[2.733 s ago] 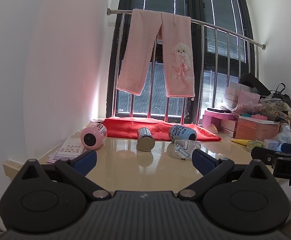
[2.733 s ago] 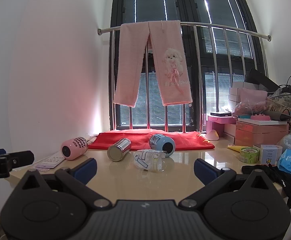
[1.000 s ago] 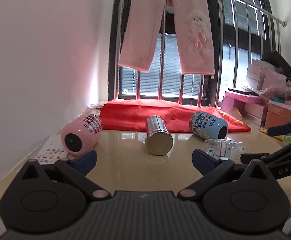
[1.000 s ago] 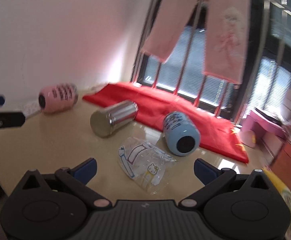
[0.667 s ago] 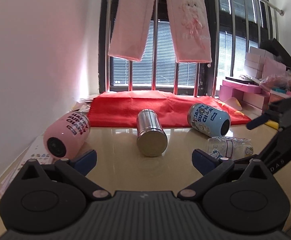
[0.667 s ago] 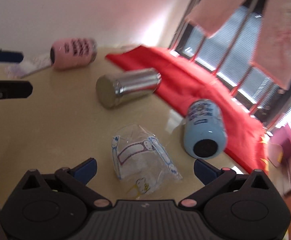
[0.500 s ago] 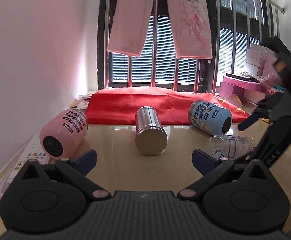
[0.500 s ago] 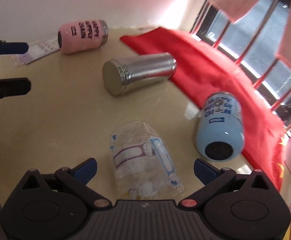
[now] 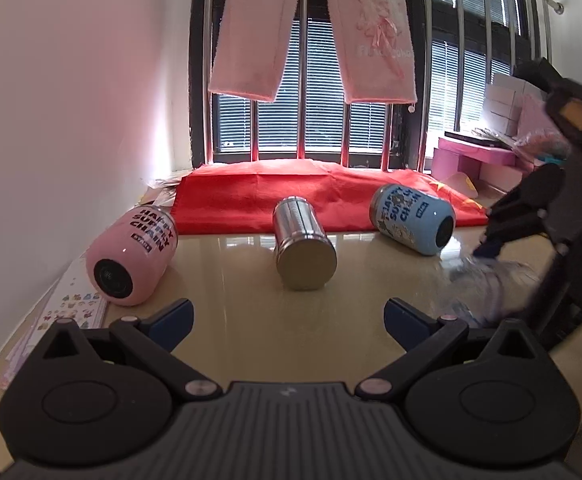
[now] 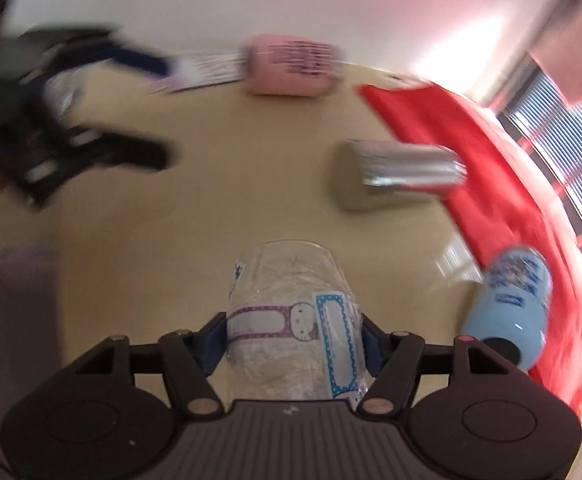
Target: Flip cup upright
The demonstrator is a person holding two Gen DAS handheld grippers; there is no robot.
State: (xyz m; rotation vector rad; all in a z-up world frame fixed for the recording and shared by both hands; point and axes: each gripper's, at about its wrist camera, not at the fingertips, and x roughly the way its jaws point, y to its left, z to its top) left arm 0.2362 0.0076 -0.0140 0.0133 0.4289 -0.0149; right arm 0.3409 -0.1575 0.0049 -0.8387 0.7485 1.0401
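A clear plastic cup (image 10: 291,316) with cartoon stickers lies on its side on the beige table (image 10: 195,240). My right gripper (image 10: 293,340) is shut on the clear cup, one blue pad on each side of it. In the left wrist view the cup (image 9: 487,288) is a blur under the right gripper at the right edge. My left gripper (image 9: 287,316) is open and empty above the table's front. A pink cup (image 9: 131,256), a steel cup (image 9: 303,248) and a blue cup (image 9: 415,220) all lie on their sides.
A red cloth (image 9: 315,200) lies along the window behind the cups. A sticker sheet (image 9: 71,308) lies at the left edge by the wall. Pink boxes (image 9: 475,156) stand at the back right. Pink trousers (image 9: 311,28) hang from the rail.
My right gripper has swung down over the clear cup and closed on it. My left gripper has edged a little nearer the cups and stays open.
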